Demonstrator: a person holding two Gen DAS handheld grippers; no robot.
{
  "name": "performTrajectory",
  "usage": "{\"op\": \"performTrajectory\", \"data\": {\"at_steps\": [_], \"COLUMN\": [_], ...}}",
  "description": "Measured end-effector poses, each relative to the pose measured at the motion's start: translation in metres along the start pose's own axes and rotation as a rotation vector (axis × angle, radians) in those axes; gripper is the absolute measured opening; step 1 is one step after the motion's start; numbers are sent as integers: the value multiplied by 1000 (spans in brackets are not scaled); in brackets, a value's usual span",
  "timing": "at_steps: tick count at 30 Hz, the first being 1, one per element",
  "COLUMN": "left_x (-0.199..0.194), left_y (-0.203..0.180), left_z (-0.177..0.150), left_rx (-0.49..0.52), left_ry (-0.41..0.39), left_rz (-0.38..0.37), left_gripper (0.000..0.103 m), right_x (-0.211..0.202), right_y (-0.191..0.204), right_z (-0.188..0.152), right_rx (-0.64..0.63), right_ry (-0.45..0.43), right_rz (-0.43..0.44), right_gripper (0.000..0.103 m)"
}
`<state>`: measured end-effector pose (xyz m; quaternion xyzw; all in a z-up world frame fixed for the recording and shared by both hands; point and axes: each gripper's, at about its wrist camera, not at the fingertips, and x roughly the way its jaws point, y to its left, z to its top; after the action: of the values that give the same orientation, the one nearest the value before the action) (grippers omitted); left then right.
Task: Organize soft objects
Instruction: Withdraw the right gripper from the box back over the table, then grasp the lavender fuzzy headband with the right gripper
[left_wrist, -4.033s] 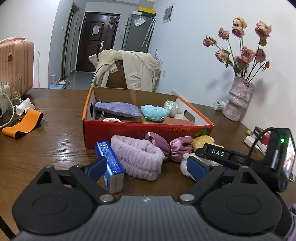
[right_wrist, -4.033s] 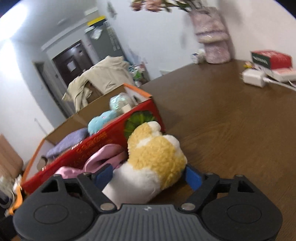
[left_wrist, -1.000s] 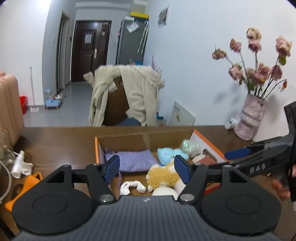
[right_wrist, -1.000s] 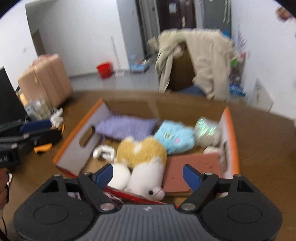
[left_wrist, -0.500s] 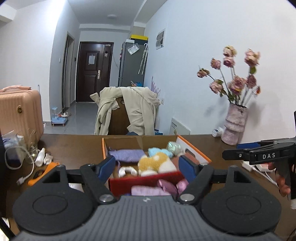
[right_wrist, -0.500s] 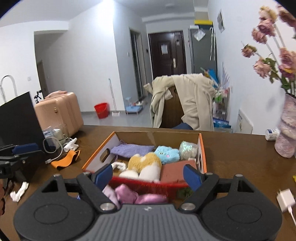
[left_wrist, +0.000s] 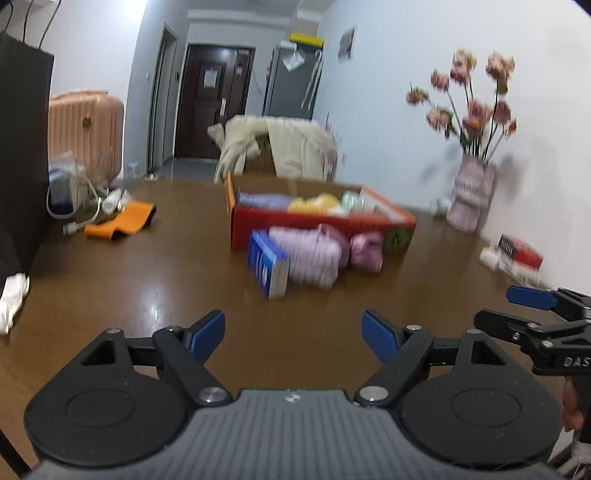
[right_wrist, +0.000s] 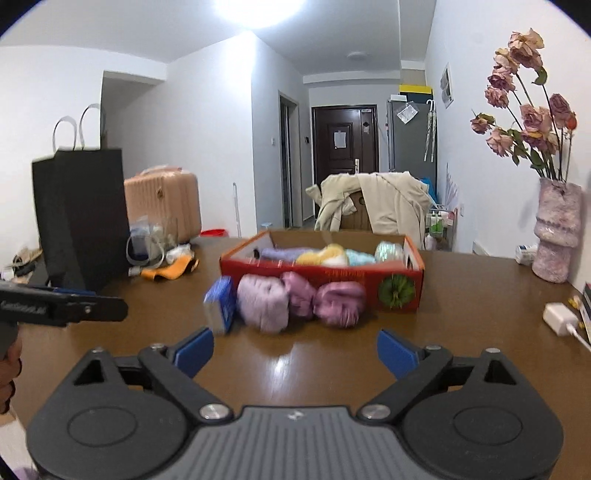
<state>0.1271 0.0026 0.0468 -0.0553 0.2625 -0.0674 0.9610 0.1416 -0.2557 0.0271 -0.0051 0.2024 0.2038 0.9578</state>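
Observation:
A red cardboard box (left_wrist: 314, 225) (right_wrist: 332, 275) stands mid-table and holds a yellow-and-white plush toy (right_wrist: 327, 254), a lilac pouch (right_wrist: 280, 254), a light blue plush (right_wrist: 360, 257) and other soft items. In front of it lie a lilac fluffy band (left_wrist: 306, 254) (right_wrist: 263, 302), a pink satin bow (left_wrist: 364, 251) (right_wrist: 325, 301) and a blue carton (left_wrist: 266, 267) (right_wrist: 220, 308). My left gripper (left_wrist: 293, 334) is open and empty, low over the table, well short of these. My right gripper (right_wrist: 295, 350) is open and empty too; it also shows in the left wrist view (left_wrist: 532, 306).
An orange strap (left_wrist: 122, 221) and cables lie at the left. A black paper bag (right_wrist: 81, 218) stands at the left edge. A pink vase (right_wrist: 556, 236) with dried roses stands at the right by a white charger (right_wrist: 559, 317) and a red box (left_wrist: 521, 253).
The yellow plush went from my right gripper into the box. Both grippers then pulled back and down toward the near table edge, open and empty.

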Motion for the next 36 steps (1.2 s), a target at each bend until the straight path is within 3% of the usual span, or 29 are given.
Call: {"op": "performTrajectory", "data": {"at_steps": [4,8,10,15,23,26,28,29,32,36], "left_x": [10,23,32,61,108,113,113,113,110,103], "left_y": [4,3,1,6,31,41,47,49,49,39], "left_z": [2,6,8,15,32,31,30,30,28,24], "left_rx": [-11,-23,-23,-35,-84,-98,-106,-108,-108,-105], "left_ry": [7,12,20,57,85,96,96,99,108,118], "left_rz": [-1,-20,-38,-55,-63,-66,-64,-62,-58,-82], "left_gripper": [83,82,75,63,61,61,61,61,61,61], "right_x": [1,10,19,60,166,201,218,223,212,167], "right_y": [4,-3,-8,-12,-17,-11,-6,-5,1,-3], "right_z": [-13,-5,0,12,48,54,55,55,52,41], "right_rx": [18,61,100,147,297,301,291,299,237,146], "right_ry": [54,46,64,136,182,201,201,214,204,195], "right_rz": [-2,-19,5,17,74,65,62,65,77,59], "right_gripper": [96,95,91,73,53,51,41,23,19,18]}}
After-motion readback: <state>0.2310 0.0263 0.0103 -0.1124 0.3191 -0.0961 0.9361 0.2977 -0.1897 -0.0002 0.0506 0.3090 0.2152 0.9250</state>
